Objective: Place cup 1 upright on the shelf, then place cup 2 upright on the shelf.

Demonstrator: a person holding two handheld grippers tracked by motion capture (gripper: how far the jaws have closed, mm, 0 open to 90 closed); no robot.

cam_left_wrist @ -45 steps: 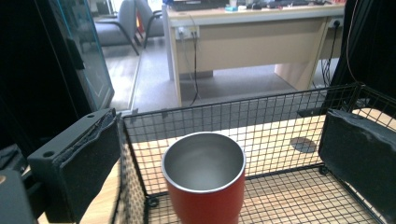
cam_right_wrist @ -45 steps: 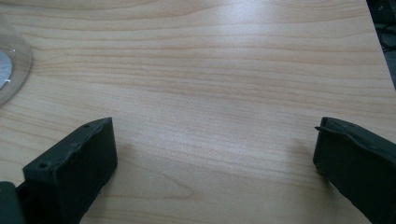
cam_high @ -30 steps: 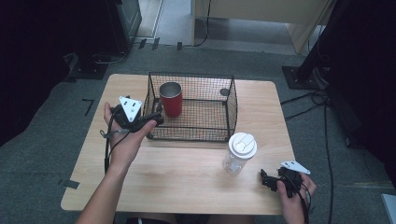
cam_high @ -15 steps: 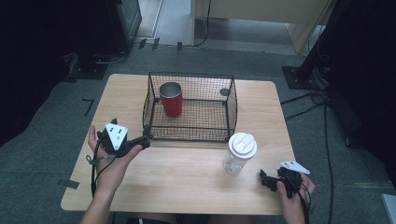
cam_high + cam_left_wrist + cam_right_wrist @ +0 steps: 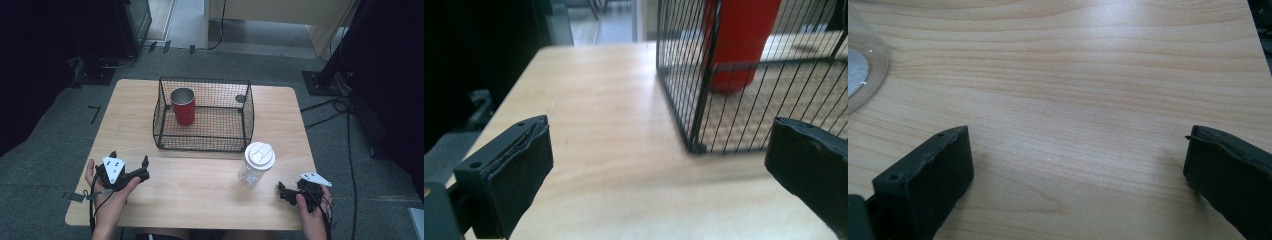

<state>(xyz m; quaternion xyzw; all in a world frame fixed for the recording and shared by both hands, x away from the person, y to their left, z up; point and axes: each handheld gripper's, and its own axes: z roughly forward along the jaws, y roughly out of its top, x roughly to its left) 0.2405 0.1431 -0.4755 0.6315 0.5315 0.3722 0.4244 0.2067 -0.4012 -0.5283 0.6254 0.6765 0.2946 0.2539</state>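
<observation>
A red cup (image 5: pixel 183 106) with a metal rim stands upright in the left part of a black wire basket (image 5: pixel 204 137) at the table's middle back. Through the basket (image 5: pixel 694 100) bars the left gripper view shows the cup (image 5: pixel 739 45). My left gripper (image 5: pixel 130 160) rests open near the table's front left, well short of the basket; its jaws (image 5: pixel 659 150) are wide apart with nothing between them. A clear bottle (image 5: pixel 256 164) with a white lid stands in front of the basket's right corner. My right gripper (image 5: pixel 285 192) lies open at the front right, jaws empty (image 5: pixel 1078 155), the bottle base (image 5: pixel 863 65) to its left.
The wooden table (image 5: pixel 200 200) has bare surface between the two grippers and left of the basket. A small dark round thing (image 5: pixel 240 98) sits at the basket's back right. Cables and dark stands surround the table on the floor.
My left gripper has drawn back from the basket's left wall to the table's front left, staying open. The right gripper, bottle and cup have not moved.
</observation>
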